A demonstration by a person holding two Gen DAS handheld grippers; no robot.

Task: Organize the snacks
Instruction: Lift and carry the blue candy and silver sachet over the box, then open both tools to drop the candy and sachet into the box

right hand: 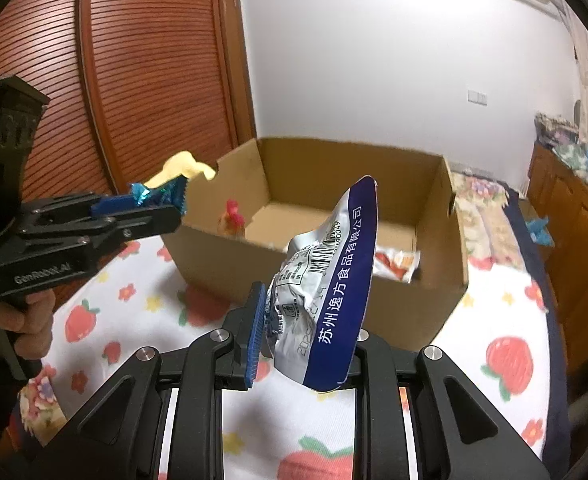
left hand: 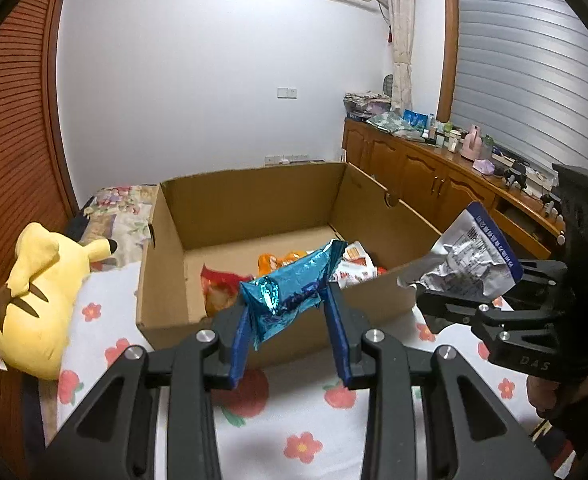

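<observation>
two grippers clamp snacks: left gripper (left hand: 290, 320) teal wrapper (left hand: 290, 284), right gripper (right hand: 305, 320) "苏州逸方食品有限公司" pouch (right hand: 329, 280).

You've got a shiny teal foil pack (left hand: 290, 288) between blue pads (left hand: 238, 340) on the black left gripper (left hand: 290, 320). The right gripper (right hand: 305, 320) – also black w/ blue pads – has a silver pouch (right hand: 325, 280) w/ a navy band, white text and a barcode. Box (left hand: 254, 196): plain brown. Sheet (right hand: 505, 332): white w/ red strawberries. Plush (left hand: 38, 280) – yellow, brown stripes.
</observation>
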